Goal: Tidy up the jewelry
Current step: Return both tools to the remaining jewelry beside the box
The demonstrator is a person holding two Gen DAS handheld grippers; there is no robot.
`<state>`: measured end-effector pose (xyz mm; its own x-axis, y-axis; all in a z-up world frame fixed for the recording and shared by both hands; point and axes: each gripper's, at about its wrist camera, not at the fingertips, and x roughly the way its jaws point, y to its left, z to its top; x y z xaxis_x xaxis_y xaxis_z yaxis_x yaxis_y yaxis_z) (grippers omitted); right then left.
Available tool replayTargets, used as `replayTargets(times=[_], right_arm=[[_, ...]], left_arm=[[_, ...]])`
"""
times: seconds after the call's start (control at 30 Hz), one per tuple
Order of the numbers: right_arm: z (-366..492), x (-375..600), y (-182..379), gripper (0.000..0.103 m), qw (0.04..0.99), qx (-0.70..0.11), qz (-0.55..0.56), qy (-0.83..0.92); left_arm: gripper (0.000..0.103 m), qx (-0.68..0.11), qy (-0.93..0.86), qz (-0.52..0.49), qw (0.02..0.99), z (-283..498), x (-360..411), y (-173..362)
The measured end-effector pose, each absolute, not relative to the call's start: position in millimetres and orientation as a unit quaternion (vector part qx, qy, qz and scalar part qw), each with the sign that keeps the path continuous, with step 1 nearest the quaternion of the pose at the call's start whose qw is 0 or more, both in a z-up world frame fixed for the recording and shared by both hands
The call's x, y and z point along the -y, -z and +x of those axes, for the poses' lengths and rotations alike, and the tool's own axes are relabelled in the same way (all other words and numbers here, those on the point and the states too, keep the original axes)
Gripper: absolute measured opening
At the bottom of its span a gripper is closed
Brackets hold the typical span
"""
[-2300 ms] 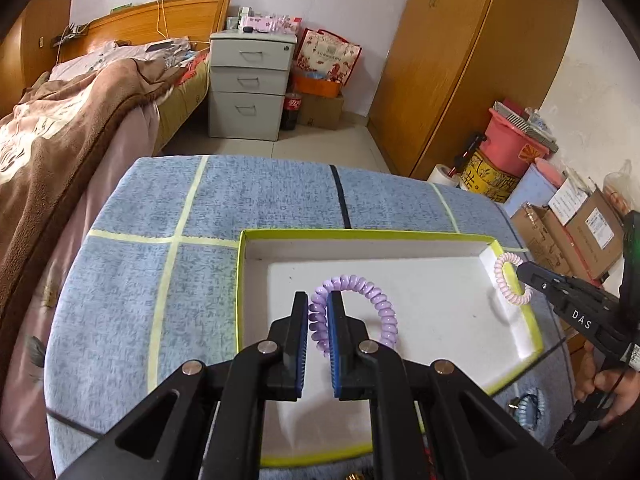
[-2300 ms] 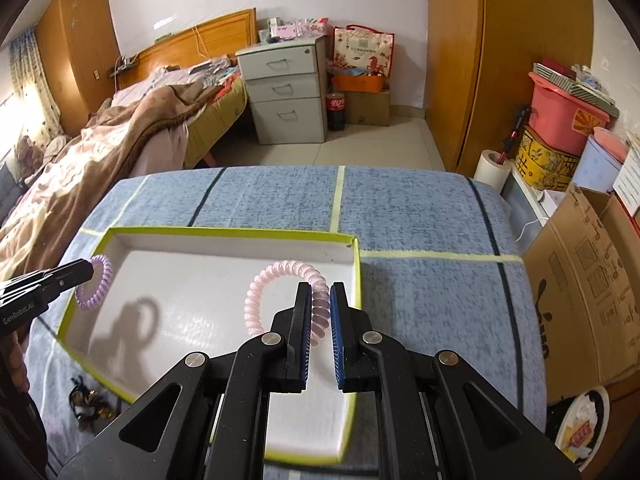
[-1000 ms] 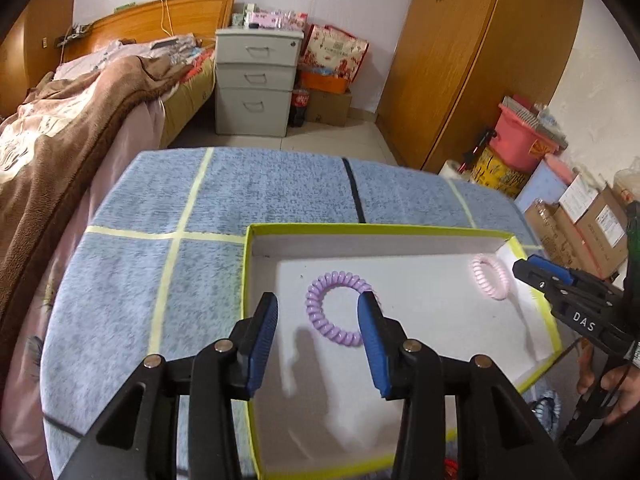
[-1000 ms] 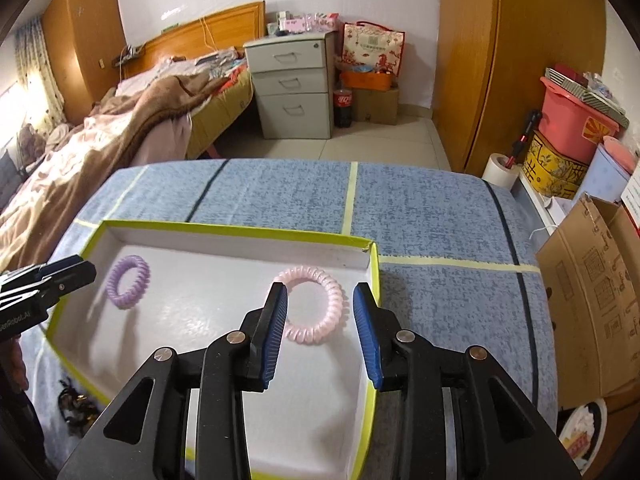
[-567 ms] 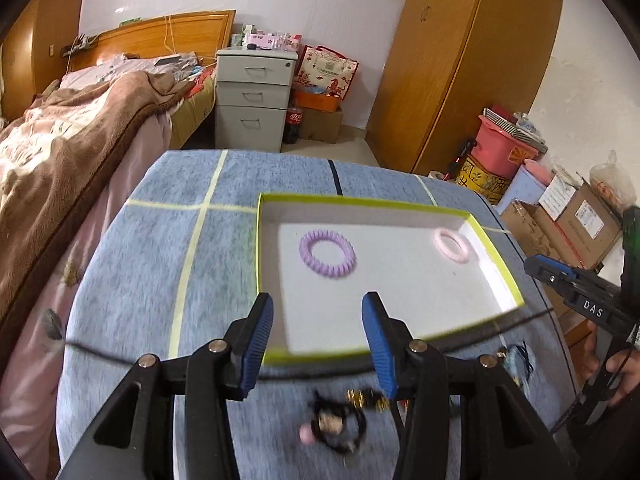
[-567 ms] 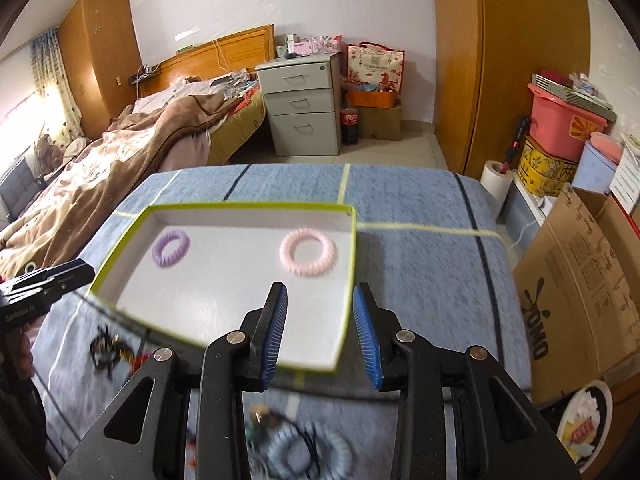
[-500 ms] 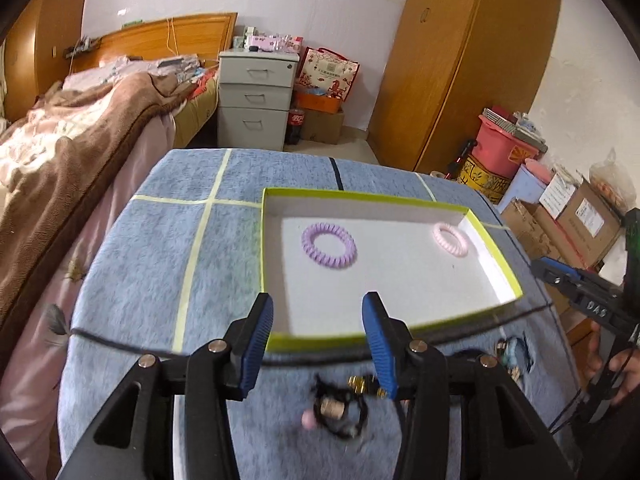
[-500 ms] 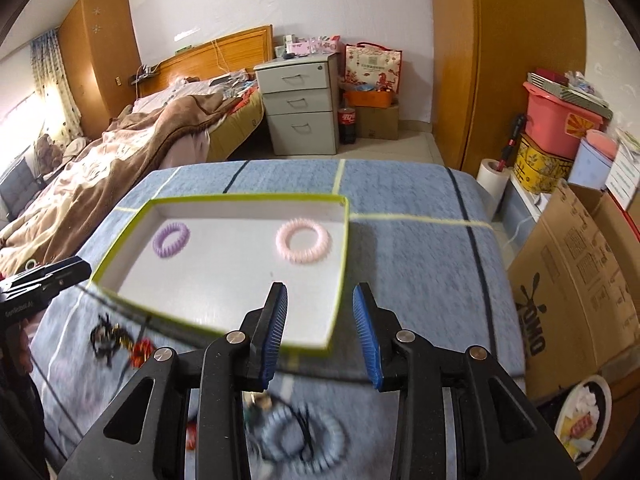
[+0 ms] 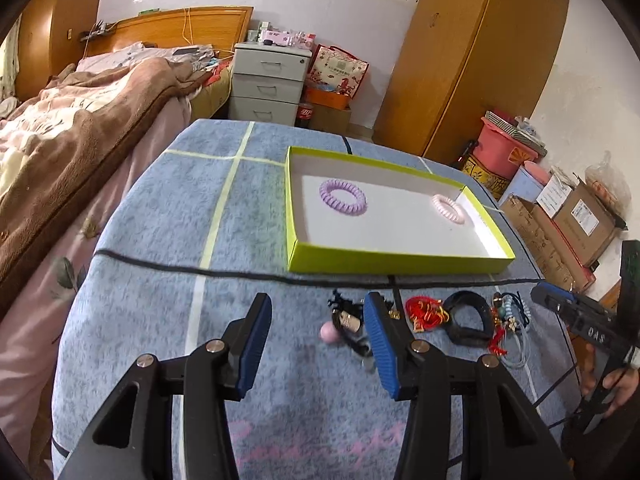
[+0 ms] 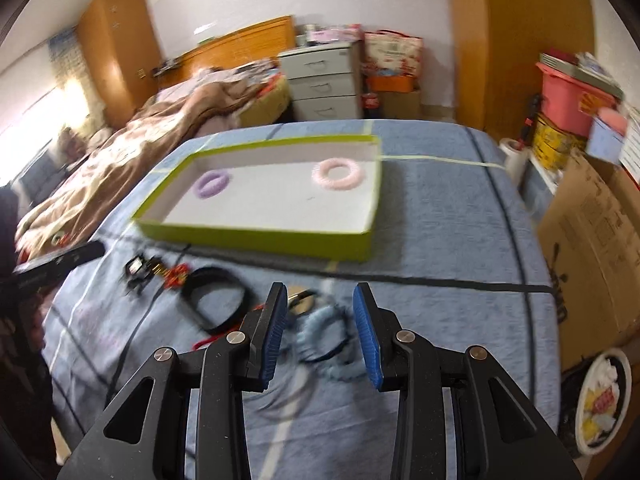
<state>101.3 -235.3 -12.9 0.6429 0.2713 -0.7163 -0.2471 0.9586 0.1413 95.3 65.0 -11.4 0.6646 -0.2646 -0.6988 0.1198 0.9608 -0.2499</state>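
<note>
A green-rimmed white tray (image 9: 392, 262) (image 10: 256, 238) lies on the blue cloth. It holds a purple coil hair tie (image 9: 343, 197) (image 10: 212, 184) and a pink coil hair tie (image 9: 449, 209) (image 10: 338, 174). In front of the tray lies loose jewelry: a black tie with a pink bead (image 9: 344, 326), a red cord bracelet (image 9: 424, 312), a black band (image 9: 468, 322) (image 10: 214, 296) and a blue coil tie (image 10: 324, 332). My left gripper (image 9: 316, 304) hovers over the beaded tie, its jaws opening, gripping nothing. My right gripper (image 10: 320, 294) stands open above the blue coil tie.
A bed with a brown blanket (image 9: 80, 128) runs along the table's left side. Cardboard boxes (image 10: 592, 232) and a pink bin (image 9: 508, 148) crowd the right. A grey drawer unit (image 9: 268, 80) and a wooden wardrobe (image 9: 472, 52) stand at the back.
Both grippers let go of the coil ties in the tray, opened, and drew back toward the near edge. The loose jewelry pile has come into view under them.
</note>
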Motion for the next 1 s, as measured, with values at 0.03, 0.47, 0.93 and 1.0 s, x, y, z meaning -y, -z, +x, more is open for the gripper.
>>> replayTargets(times=[0.03, 0.47, 0.93, 1.0], right_arm=[[98.3, 229.4, 13.2, 0.036, 0.905, -0.396, 0.008, -0.154], [89.8, 191.6, 38.3, 0.036, 0.888, -0.419, -0.075, -0.174], [82.6, 194.6, 40.8, 0.004, 0.892, -0.415, -0.094, -0.152], [81.2, 195.8, 38.7, 0.001, 0.893, -0.412, -0.089, -0.156]], left_arm=[[0.050, -0.397, 0.106, -0.093, 0.907, 94.1, -65.6, 13.1], [0.050, -0.407, 0.111, -0.094, 0.902, 87.2, -60.8, 23.5], [0.050, -0.413, 0.110, -0.097, 0.899, 85.6, -60.6, 25.6], [0.050, -0.412, 0.111, -0.098, 0.899, 85.5, -60.8, 25.3]])
